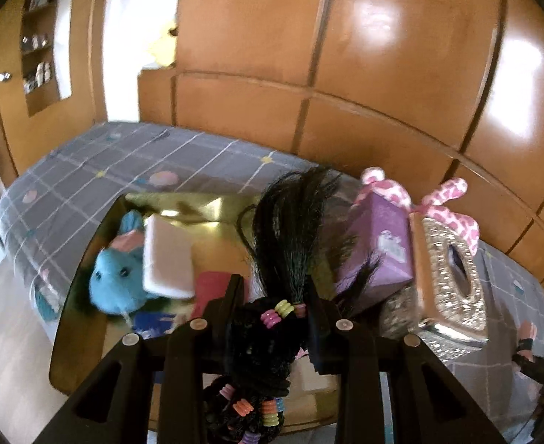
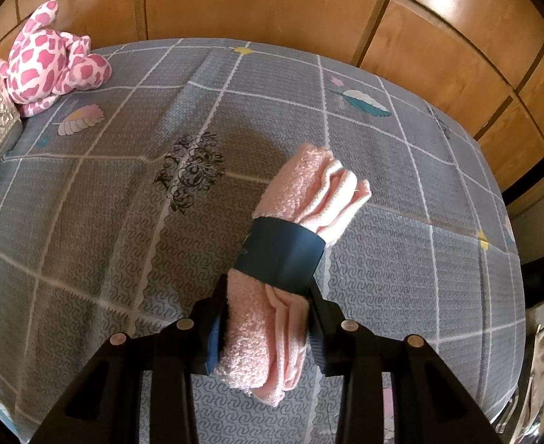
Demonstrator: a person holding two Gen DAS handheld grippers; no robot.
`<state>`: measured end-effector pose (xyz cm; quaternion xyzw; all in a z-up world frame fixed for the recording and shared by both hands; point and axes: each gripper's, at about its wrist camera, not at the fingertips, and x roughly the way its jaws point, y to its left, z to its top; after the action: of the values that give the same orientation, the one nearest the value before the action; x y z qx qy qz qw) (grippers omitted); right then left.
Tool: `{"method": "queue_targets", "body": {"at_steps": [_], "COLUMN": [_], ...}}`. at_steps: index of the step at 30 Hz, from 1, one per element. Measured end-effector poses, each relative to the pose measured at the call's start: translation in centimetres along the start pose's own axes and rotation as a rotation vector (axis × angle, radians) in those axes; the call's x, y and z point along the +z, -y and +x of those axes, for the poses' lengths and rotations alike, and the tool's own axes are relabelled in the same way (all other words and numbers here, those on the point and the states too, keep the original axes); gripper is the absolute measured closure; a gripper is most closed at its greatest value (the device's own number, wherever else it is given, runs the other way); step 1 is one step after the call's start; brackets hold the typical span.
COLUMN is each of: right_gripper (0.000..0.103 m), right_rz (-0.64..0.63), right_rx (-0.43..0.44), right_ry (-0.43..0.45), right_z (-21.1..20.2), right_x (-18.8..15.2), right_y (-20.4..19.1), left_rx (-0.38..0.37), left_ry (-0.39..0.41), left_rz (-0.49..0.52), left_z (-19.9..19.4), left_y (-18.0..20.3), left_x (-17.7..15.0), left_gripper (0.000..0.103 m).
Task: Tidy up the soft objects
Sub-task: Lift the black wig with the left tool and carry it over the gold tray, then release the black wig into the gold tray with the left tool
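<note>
So up close on the left wrist camera, the left gripper [image 1: 274, 309] is clamped on a black hair bundle [image 1: 261, 362] that's got little coloured plastic rings along its braids, and a loose tuft of the hair sticks up past the fingertips. Right under and beyond it sits a gold-lined tray [image 1: 87, 310] at the edge of the bed [image 1: 87, 170], and inside that you can see a blue plush toy [image 1: 114, 281] lying on its side, a folded pale pink towel [image 1: 168, 259] leaning over it, plus something red and something dark blue I can't really make out. To the right of the tray there's a purple box [image 1: 379, 244], then a glittery tissue box [image 1: 449, 277] just beside it, with a pink spotted plush [image 1: 453, 207] poking out behind both. Over on the right wrist camera, the right gripper [image 2: 268, 292] is pinching a rolled pink towel [image 2: 272, 318] with a dark paper band [image 2: 283, 255] round its middle, held above the grey checked bedspread. Further back on the bedspread is a black ornamental print [image 2: 190, 170], and way off in the far left corner the pink spotted plush sits next to the glittery tissue box. Behind everything is a wooden wardrobe [image 2: 272, 3].
</note>
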<state>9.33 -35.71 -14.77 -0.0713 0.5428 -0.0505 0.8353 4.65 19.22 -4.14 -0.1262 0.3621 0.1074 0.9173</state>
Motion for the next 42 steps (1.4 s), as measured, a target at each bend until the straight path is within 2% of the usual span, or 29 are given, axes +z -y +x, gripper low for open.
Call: {"method": "queue_targets", "body": {"at_steps": [11, 16, 20, 21, 22, 24, 25, 29, 32, 34, 36, 39, 42], "right_gripper": [0.067, 0.067, 0.067, 0.067, 0.067, 0.067, 0.067, 0.067, 0.067, 0.068, 0.068, 0.07, 0.071], "right_rz": [-0.013, -0.018, -0.018, -0.017, -0.016, -0.014, -0.013, -0.005, 0.005, 0.028, 0.048, 0.083, 0.108], "right_rx": [-0.008, -0.011, -0.011, -0.01, -0.01, -0.008, -0.008, -0.003, -0.004, 0.002, 0.001, -0.014, 0.009], "right_ry": [0.003, 0.003, 0.003, 0.002, 0.002, 0.002, 0.001, -0.005, -0.012, -0.025, -0.037, -0.051, -0.029], "right_z": [-0.3, -0.4, -0.3, -0.4, -0.4, -0.4, -0.4, -0.2, -0.1, 0.1, 0.2, 0.2, -0.5], "right_x": [-0.1, -0.2, -0.1, -0.1, -0.2, -0.1, -0.1, 0.1, 0.3, 0.6, 0.8, 1.6, 2.9], "right_y": [-0.4, -0.5, -0.5, -0.5, -0.5, -0.5, -0.5, -0.3, -0.1, 0.2, 0.4, 0.4, -0.3], "left_rx": [0.061, 0.078, 0.054, 0.057, 0.069, 0.086, 0.105, 0.174, 0.202, 0.218, 0.236, 0.209, 0.173], "left_ry": [-0.032, -0.081, -0.112, -0.117, -0.121, -0.133, -0.128, -0.067, -0.021, 0.0, 0.016, 0.026, 0.033], "left_rz": [-0.208, -0.288, -0.305, -0.302, -0.301, -0.283, -0.27, -0.21, -0.201, -0.186, -0.164, -0.136, -0.105], "left_z": [-1.7, -0.5, 1.5, 1.8, 2.2, 3.0, 3.0, 1.8, 0.7, 0.1, -0.5, -1.1, -1.5], "left_y": [-10.9, -13.9, -13.7, -13.4, -13.1, -12.6, -12.4, -11.9, -11.9, -11.7, -11.2, -10.2, -9.0], "left_x": [-1.3, -2.5, -2.8, -2.8, -2.9, -2.8, -2.7, -2.5, -2.1, -1.9, -1.8, -1.8, -2.0], "left_gripper": [0.073, 0.072, 0.069, 0.064, 0.053, 0.039, 0.037, 0.033, 0.032, 0.024, 0.024, 0.022, 0.022]}}
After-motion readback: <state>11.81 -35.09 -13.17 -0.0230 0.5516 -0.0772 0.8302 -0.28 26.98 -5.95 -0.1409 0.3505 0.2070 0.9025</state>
